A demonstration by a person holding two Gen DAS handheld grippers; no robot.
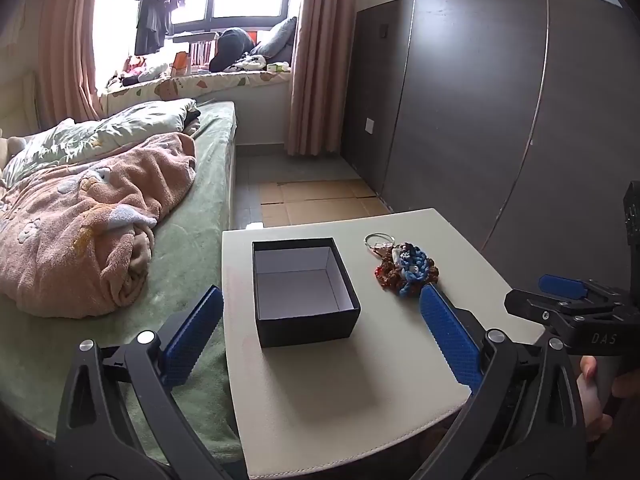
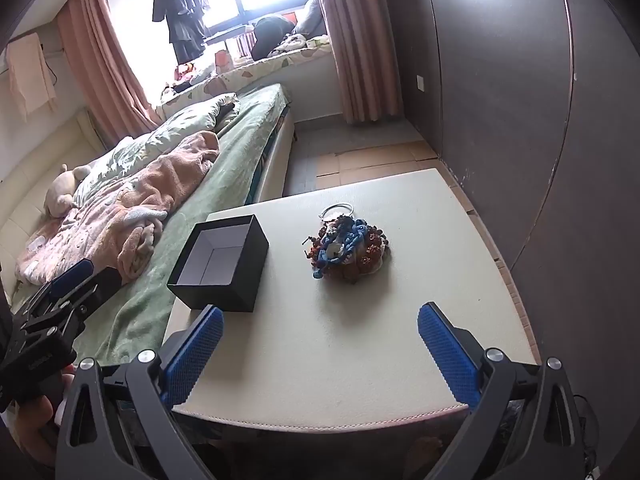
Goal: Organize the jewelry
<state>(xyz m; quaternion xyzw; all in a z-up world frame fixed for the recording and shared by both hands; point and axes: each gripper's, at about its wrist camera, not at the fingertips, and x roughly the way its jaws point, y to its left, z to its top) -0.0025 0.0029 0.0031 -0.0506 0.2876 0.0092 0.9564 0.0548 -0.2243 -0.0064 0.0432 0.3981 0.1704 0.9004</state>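
You are working in a bedroom, at a pale tabletop (image 2: pixel 360 360) that stands just beside a green-covered bed (image 1: pixel 192 208) with a pink blanket (image 1: pixel 80 232) heaped on it; a dark wardrobe (image 1: pixel 480 100) fills the other side. On the tabletop sit an open black box (image 1: pixel 304 292), white inside and with nothing in it, and near it, on the wardrobe side, a tangled pile of jewelry (image 2: pixel 348 248): blue and reddish-brown braided cords, with a silver ring (image 2: pixel 338 211) at the far edge.

Your left gripper (image 1: pixel 320 336) has its jaws spread wide, holding nothing, with the box between them in its own view. Your right gripper (image 2: pixel 320 348) is likewise spread and free, aimed at the pile from the near edge of the tabletop. Nothing has been sorted yet, as far as you can judge.

The pile is the risk. The cords look interlaced, so pinching one strand may well drag the rest along, or let the ring slide off towards the far edge. The box looks light; if you brush its wall while lowering a piece in, it may skid towards the bed side, where the tabletop ends. Steady it with the left jaws if you can, and close on a thick part of the bundle rather than a loose loop.
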